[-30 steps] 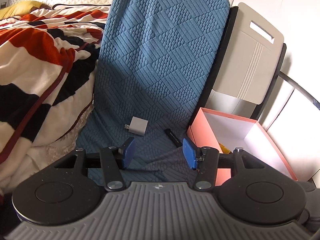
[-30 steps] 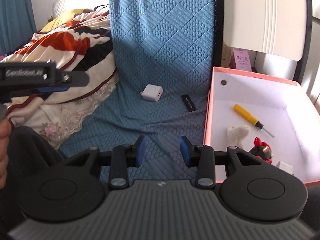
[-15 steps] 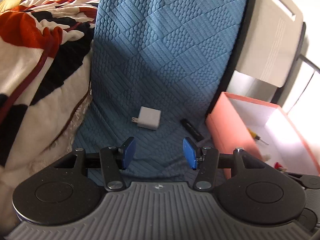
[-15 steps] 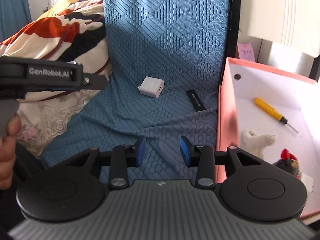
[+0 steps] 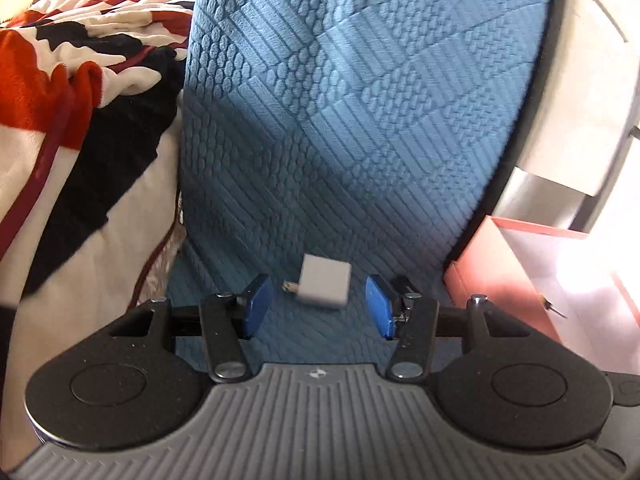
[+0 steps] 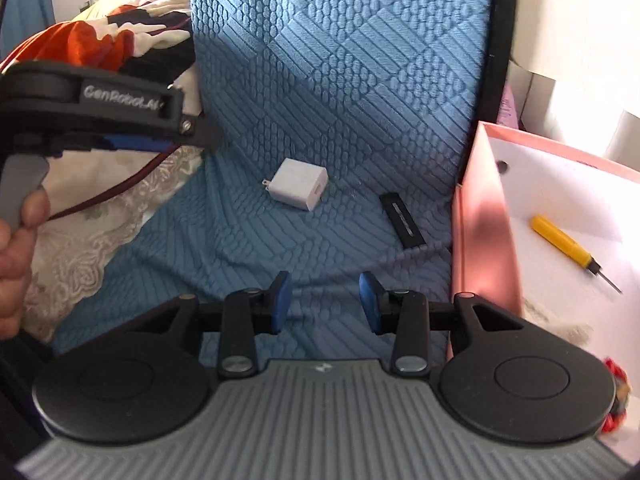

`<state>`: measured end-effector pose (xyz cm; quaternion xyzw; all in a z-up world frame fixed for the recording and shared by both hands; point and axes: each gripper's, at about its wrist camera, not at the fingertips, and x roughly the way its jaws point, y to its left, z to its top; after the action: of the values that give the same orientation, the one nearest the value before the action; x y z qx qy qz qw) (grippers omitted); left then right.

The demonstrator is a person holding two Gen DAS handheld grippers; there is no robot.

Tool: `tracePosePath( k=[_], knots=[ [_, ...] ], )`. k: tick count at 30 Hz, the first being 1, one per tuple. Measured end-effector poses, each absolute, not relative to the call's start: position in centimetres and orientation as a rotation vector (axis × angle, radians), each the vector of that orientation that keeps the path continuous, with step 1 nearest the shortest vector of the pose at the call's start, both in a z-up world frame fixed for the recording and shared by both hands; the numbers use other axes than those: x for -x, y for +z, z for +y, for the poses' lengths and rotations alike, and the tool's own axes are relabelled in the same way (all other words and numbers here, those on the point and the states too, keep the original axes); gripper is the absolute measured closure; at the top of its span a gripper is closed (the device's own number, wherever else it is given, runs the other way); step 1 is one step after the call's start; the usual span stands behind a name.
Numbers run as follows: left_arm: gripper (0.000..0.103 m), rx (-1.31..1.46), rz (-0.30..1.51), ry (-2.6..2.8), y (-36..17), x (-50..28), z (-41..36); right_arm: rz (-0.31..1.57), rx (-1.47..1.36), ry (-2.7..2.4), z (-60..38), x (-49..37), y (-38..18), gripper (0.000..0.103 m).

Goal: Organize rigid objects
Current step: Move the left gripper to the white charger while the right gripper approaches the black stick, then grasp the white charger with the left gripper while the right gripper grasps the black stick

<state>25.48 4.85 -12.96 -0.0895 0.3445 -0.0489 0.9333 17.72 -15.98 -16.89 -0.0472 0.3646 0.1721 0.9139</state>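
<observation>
Pickup step, I'd say: the left hand-held gripper (image 5: 318, 306) was spread wide, white charger (image 5: 325, 287) just ahead between its fingers, left of the pink box (image 5: 480, 268). Right hand-held gripper (image 6: 322, 300) was apart, empty. Next: ease forward, squeeze.

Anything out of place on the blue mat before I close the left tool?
Two items are outside the pink box: the white charger, lying flat between the open left tool pads, and the black stick beside the box wall. Nothing looks spilled or damaged. The right tool is open and empty.
</observation>
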Motion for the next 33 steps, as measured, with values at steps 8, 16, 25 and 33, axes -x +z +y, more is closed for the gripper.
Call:
tracePosePath(
  k=[8, 16, 25, 33],
  knots=[
    [0.045, 0.189, 0.786, -0.098, -15.4, -29.5, 5.4, 0.737, 0.086, 0.369, -14.3, -21.5, -17.5, 0.063],
    [0.045, 0.172, 0.841, -0.119, -16.9, -32.5, 5.1, 0.776, 0.112, 0.328, -13.9, -23.6, -19.8, 0.063],
    [0.045, 0.217, 0.895, -0.099, -18.2, -35.2, 6.7, 0.808, 0.098, 0.297, -14.9, -25.8, -20.9, 0.045],
    [0.045, 0.272, 0.903, -0.106, -19.1, -36.5, 8.0, 0.820, 0.063, 0.304, -15.6, -26.9, -21.3, 0.036]
  ],
)
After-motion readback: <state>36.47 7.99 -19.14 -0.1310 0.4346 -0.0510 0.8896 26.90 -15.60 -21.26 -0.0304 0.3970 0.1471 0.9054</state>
